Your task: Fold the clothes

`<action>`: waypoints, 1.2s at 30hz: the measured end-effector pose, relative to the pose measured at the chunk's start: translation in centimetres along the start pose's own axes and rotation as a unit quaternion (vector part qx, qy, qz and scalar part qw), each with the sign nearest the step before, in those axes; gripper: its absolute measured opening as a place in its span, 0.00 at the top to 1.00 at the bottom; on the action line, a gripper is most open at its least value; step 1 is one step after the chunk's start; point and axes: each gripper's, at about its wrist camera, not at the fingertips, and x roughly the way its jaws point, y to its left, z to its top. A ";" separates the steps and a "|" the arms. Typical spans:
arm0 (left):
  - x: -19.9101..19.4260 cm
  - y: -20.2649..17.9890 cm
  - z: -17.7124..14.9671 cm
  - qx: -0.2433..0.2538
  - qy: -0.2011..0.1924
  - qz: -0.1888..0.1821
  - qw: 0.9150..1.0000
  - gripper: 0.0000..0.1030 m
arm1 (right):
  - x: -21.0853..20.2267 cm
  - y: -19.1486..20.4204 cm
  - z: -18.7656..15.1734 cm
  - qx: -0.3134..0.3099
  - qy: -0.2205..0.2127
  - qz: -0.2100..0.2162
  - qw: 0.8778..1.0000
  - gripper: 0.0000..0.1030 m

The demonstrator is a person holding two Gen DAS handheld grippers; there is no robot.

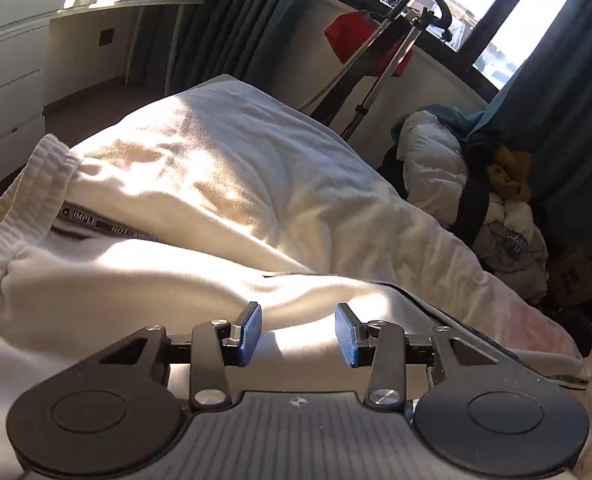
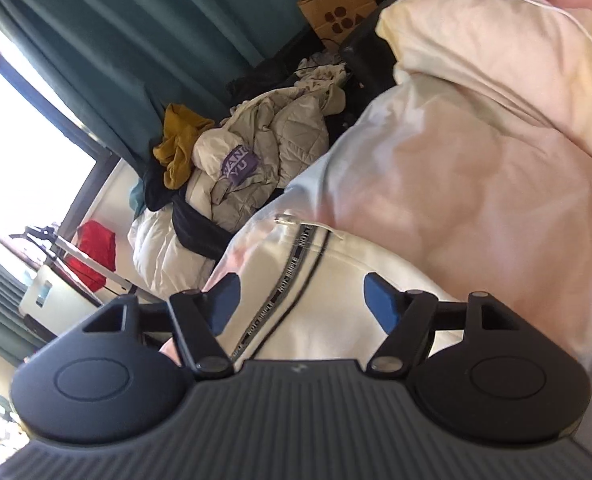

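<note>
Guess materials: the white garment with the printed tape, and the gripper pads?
White garment: looks like soft matte fleece or cotton knit, going by the ribbed cuff and fuzzy nap; printed tape seems woven. Pads: blue, finely textured, probably rubber or printed plastic.

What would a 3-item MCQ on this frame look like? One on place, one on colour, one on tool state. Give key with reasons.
1. Where does the printed stripe run on the white garment in the right wrist view?
A. between the two pads of the right tool
B. off beside the paper bag
C. across the curtain

2. What colour are the pads of the left tool?
A. red
B. blue
C. yellow

3. How do both tools stand?
A. both shut on cloth
B. left shut, right open
C. both open, holding nothing

Key: 1 A, the lettered stripe passes through the gap of the right tool. 2 B, both pads show blue faces. 3 C, white fabric shows in a clear gap between each pair of pads, nothing pinched.
</note>
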 end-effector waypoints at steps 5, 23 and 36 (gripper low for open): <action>-4.8 -0.7 -6.3 0.044 0.004 0.021 0.999 0.38 | -2.9 -4.0 -2.3 0.055 0.009 -0.031 0.998 0.31; -4.3 0.7 -8.3 0.060 0.019 0.025 0.998 0.23 | -5.6 -5.3 -6.3 0.019 -0.128 -0.033 0.991 0.94; -5.5 0.9 -8.7 0.048 0.014 0.038 0.998 0.23 | -10.4 -6.4 -11.1 0.019 -0.096 -0.064 0.993 0.91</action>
